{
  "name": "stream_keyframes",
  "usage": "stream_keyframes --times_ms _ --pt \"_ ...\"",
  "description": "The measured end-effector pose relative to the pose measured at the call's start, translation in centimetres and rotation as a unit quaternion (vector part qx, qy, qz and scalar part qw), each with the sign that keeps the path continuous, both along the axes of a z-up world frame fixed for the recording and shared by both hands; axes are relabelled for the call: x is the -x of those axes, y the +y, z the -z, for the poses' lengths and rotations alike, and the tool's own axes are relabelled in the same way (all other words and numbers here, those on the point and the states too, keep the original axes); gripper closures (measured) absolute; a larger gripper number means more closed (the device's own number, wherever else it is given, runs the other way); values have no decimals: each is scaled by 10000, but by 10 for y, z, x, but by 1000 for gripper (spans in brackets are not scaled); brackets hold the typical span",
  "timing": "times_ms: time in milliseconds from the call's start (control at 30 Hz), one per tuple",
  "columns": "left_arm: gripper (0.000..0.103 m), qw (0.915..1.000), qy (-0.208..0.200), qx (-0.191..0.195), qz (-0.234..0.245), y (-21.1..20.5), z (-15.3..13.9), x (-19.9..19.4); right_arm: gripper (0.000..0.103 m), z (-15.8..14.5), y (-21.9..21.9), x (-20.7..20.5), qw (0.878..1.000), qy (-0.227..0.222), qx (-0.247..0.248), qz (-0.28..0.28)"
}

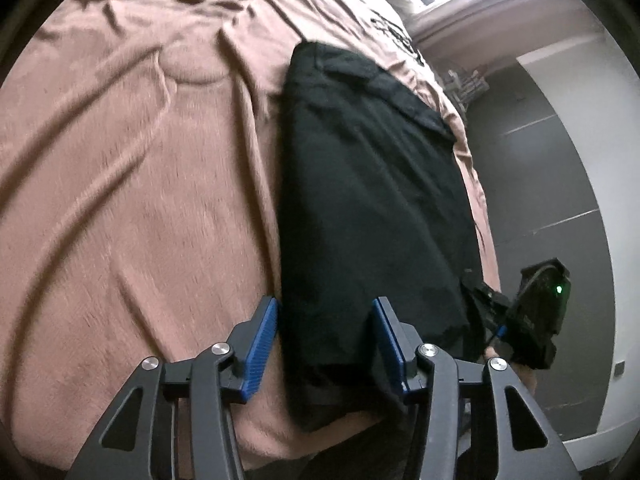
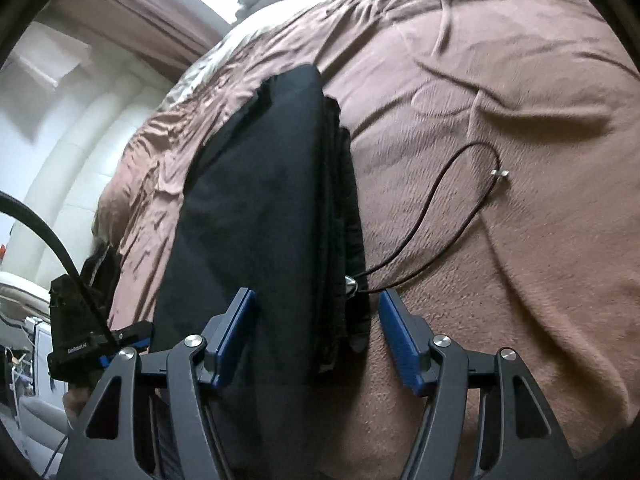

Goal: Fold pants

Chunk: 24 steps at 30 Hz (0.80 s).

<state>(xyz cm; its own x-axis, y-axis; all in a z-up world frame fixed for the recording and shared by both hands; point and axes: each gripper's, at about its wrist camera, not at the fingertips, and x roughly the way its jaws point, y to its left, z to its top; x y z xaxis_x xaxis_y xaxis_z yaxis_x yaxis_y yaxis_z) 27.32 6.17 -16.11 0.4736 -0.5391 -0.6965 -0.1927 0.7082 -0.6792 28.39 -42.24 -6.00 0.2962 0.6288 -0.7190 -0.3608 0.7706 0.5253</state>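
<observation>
The black pants (image 1: 368, 200) are lying folded into a long narrow strip on the brown blanket (image 1: 120, 200) covering the bed, close to its edge beside the grey floor (image 1: 552, 184). The left claw (image 1: 326, 344) is hovering released over the strip's near end, one blue pad beside the pants' edge, the other over the cloth, neither pressing. The right claw (image 2: 316, 332) is also standing released, its pads straddling the layered side of the pants without gripping. A thin black drawstring (image 2: 440, 208) is looping from the pants across the blanket.
</observation>
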Motion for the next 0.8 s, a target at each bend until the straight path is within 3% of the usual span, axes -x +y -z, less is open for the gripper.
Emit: stream_keyframes --times_ms 100,233,367,800 --pt "53 10000 -42 25 46 -5 1 4 41 3 4 -4 9999 66 -77 -26" --pt "74 9999 -113 -71 23 -10 -3 8 54 3 8 -7 9999 107 -17 -42" --pt "86 9998 -216 -31 -19 -7 -10 15 70 -1 2 -6 9995 197 -236 26" --pt "90 9995 -257 -16 -168 22 -21 30 77 2 18 22 9987 380 -346 4"
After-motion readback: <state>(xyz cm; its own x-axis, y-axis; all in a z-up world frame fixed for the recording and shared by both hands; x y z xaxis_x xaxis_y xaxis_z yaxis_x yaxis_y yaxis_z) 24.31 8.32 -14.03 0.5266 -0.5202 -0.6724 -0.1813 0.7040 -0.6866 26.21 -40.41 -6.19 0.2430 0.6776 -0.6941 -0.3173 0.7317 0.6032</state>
